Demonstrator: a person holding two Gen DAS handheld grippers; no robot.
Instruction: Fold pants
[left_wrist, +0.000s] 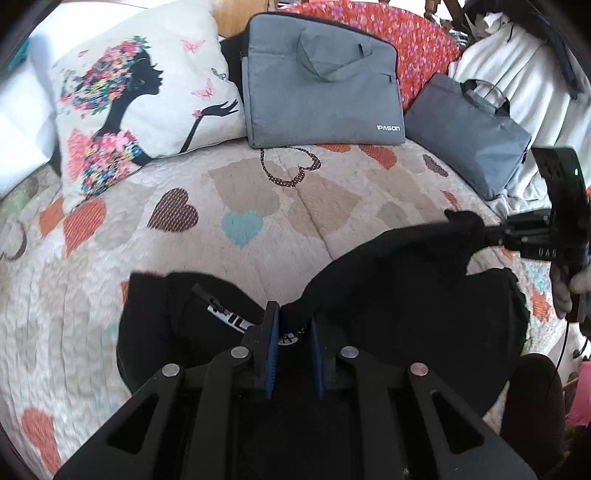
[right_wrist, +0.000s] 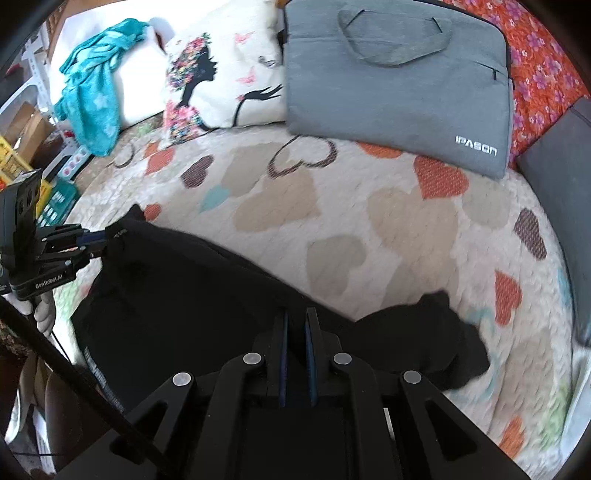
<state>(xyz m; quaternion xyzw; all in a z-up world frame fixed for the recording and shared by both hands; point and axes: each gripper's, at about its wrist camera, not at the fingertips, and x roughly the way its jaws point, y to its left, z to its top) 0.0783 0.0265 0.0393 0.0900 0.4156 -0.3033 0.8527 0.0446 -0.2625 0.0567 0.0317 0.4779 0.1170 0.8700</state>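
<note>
Left wrist view: the left gripper (left_wrist: 293, 314) pinches an edge of the black pants (left_wrist: 388, 288), lifted over the quilt (left_wrist: 258, 206). Right wrist view: the right gripper (right_wrist: 295, 325) pinches another edge. Likely mid-fold; next, carry both edges across together.

Grey laptop bag (left_wrist: 325, 85) against printed pillow (left_wrist: 144, 107)

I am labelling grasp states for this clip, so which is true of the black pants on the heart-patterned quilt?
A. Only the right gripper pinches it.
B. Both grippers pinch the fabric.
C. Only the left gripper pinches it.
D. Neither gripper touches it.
B: the left gripper is closed on an edge of the black pants, and the right gripper is closed on another part of the fabric.
</note>
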